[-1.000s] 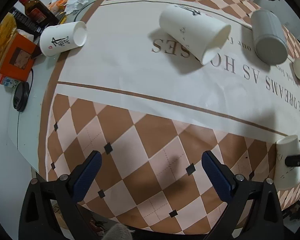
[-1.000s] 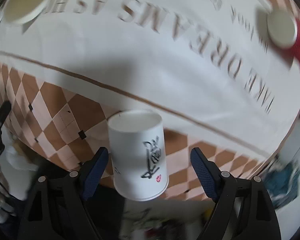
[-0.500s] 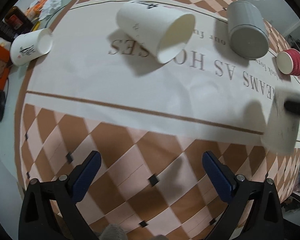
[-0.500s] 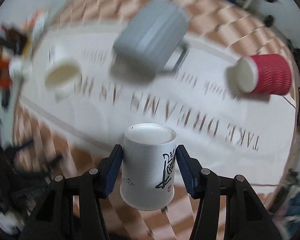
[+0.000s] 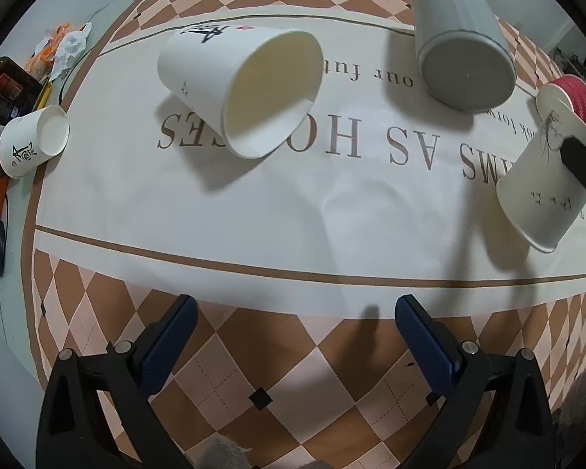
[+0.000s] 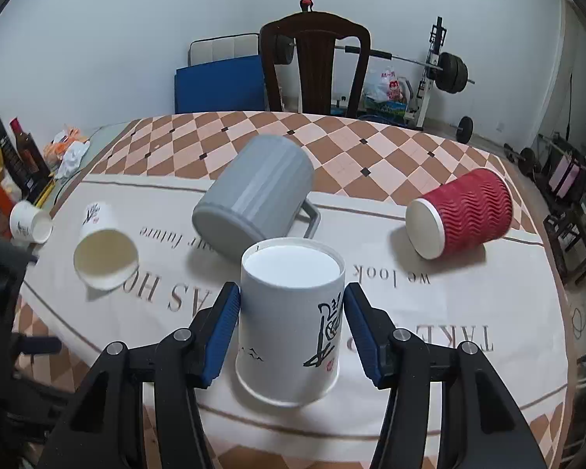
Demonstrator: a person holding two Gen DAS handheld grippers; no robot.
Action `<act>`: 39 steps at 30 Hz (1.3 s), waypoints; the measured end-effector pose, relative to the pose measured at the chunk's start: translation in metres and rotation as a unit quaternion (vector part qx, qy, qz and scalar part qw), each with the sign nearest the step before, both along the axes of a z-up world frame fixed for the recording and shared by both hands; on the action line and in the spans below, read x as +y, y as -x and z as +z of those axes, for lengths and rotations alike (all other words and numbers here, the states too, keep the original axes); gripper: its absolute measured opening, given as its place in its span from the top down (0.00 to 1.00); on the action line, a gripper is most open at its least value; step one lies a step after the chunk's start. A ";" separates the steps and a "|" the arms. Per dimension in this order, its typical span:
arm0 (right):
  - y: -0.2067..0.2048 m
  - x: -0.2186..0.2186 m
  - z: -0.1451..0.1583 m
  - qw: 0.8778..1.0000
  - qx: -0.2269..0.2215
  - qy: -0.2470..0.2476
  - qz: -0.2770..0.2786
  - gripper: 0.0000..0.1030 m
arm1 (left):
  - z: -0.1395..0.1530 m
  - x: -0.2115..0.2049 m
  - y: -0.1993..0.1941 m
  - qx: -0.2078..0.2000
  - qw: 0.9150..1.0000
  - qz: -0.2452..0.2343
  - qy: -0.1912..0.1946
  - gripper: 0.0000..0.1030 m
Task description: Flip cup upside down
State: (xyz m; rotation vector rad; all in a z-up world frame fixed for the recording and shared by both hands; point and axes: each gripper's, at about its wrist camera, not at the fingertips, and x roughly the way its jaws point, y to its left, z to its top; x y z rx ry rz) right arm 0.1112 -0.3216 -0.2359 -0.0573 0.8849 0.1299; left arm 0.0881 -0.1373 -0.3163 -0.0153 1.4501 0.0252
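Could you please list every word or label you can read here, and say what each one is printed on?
"TAKE", "AS", "we look", "our future": on the tablecloth, seen upside down.
Black brush calligraphy with a red seal: on the white paper cup in the right gripper; unreadable.
Bottle label: too small.

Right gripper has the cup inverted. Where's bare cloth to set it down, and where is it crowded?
Bare cloth lies directly under the held paper cup, on the cream band beside the "TAKE" lettering, and in front of the left gripper. It is crowded beyond: grey mug, red ripple cup and tipped white cup.
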 end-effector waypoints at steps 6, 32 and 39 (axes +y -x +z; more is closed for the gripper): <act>0.026 -0.011 -0.004 1.000 0.018 -0.005 0.001 0.44 | 0.003 -0.023 0.003 -0.006 1.000 0.002 -0.008 0.00; 0.165 -0.056 0.215 0.984 0.052 0.050 -0.163 0.02 | 0.262 -0.023 0.110 -0.198 0.979 -0.044 0.013 0.00; 0.206 -0.046 0.284 0.984 0.029 0.046 -0.168 0.02 | 0.320 -0.017 0.143 -0.242 0.969 -0.048 0.016 0.00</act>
